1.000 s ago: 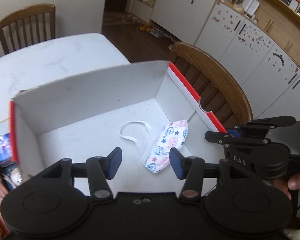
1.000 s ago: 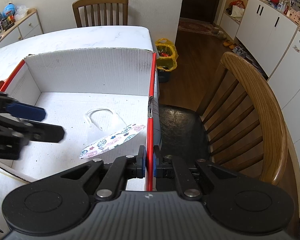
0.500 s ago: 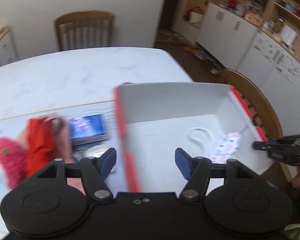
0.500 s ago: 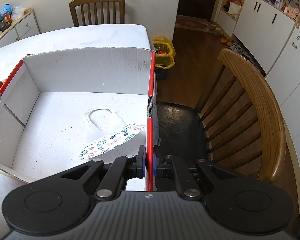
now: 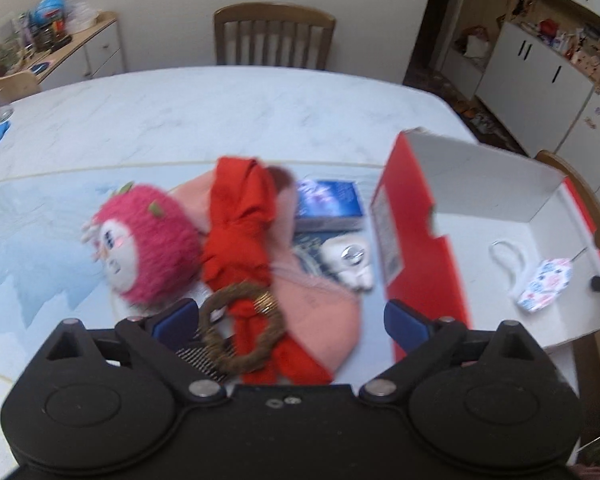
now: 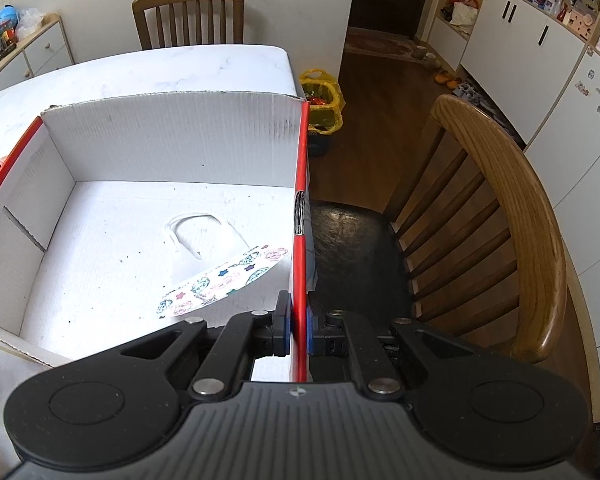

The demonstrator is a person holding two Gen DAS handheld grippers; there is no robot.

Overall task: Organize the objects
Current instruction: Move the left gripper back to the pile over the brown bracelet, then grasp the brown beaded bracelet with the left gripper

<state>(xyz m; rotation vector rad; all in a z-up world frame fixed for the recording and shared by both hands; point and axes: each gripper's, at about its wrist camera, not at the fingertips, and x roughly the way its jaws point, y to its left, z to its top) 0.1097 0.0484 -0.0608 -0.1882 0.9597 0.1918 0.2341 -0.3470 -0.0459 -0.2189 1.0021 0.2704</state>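
Observation:
A red and white cardboard box (image 5: pixel 416 240) (image 6: pixel 172 136) stands on the table with a patterned face mask (image 5: pixel 544 285) (image 6: pixel 224 280) lying inside. My right gripper (image 6: pixel 298 326) is shut on the box's right wall. My left gripper (image 5: pixel 292 320) is open and empty above a pile left of the box: a pink plush toy (image 5: pixel 144 240), a red cloth (image 5: pixel 240 216) tied to a straw ring (image 5: pixel 240 328), a pink cloth (image 5: pixel 320 312), a blue card box (image 5: pixel 328 200) and a small white item (image 5: pixel 352 260).
The white marble table (image 5: pixel 180 112) reaches back to a wooden chair (image 5: pixel 274 36). Another wooden chair (image 6: pixel 496 216) stands right of the box. A yellow bag (image 6: pixel 322 100) lies on the floor. White cabinets (image 6: pixel 540 52) line the right side.
My left gripper has swung left, out from over the box to above the pile of objects. My right gripper stays clamped on the box wall.

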